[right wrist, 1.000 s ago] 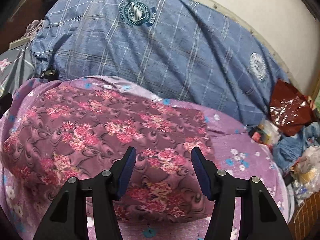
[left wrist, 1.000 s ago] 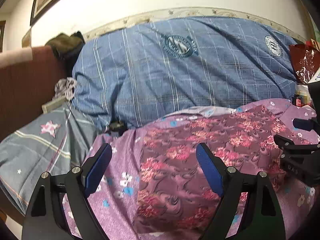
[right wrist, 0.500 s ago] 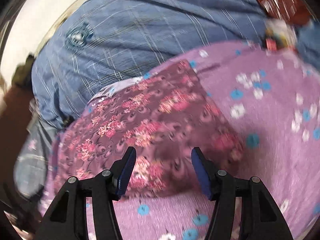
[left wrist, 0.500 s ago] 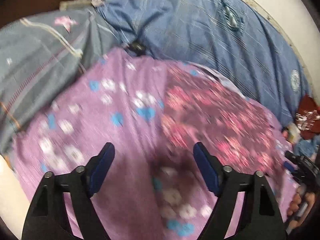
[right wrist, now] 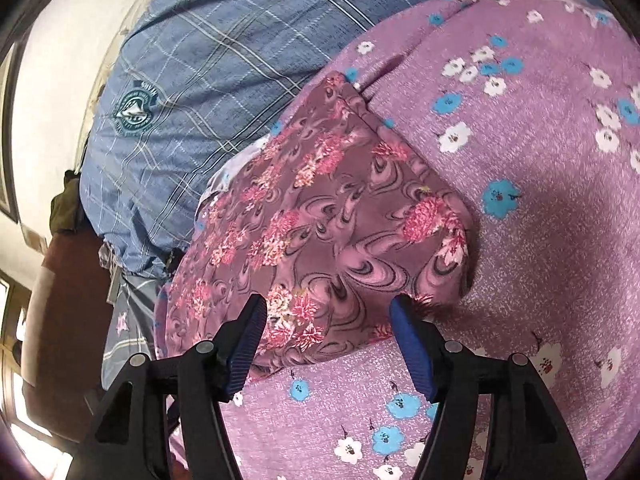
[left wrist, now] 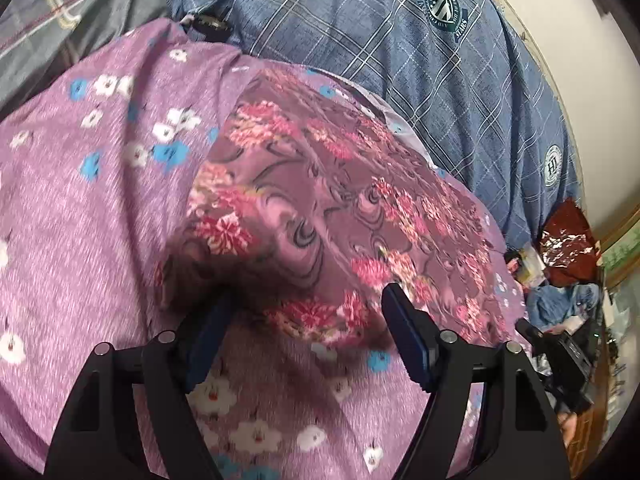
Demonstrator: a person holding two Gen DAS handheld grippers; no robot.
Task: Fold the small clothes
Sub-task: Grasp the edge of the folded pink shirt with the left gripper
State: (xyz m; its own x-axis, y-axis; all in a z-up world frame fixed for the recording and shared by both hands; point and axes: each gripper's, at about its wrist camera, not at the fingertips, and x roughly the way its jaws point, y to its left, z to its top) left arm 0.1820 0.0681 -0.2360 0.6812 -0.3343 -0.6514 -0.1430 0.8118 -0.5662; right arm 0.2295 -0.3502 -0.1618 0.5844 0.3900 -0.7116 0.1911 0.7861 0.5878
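A folded maroon garment (left wrist: 320,208) with pink flowers lies flat on a purple bedsheet (left wrist: 100,200) printed with white and blue blossoms. My left gripper (left wrist: 306,332) hovers low over the garment's near left corner. It is open, with the cloth's edge between its blue pads and neither pad pressing. In the right wrist view the same garment (right wrist: 320,220) runs away to the upper left over the bedsheet (right wrist: 540,200). My right gripper (right wrist: 328,332) straddles its near edge close to the right corner. Its jaws are opening, the cloth lying loose between them.
A bulky blue plaid duvet (left wrist: 400,60) is heaped behind the garment, also visible as the duvet (right wrist: 200,60) in the right wrist view. A grey star-print pillow (left wrist: 60,8) lies at the far left. A red bag (left wrist: 568,240) and clutter crowd the bed's right side.
Both grippers have rolled and dropped closer to the bed. The left went to the garment's near left corner, the right to its near right corner. The right jaws stand slightly wider.
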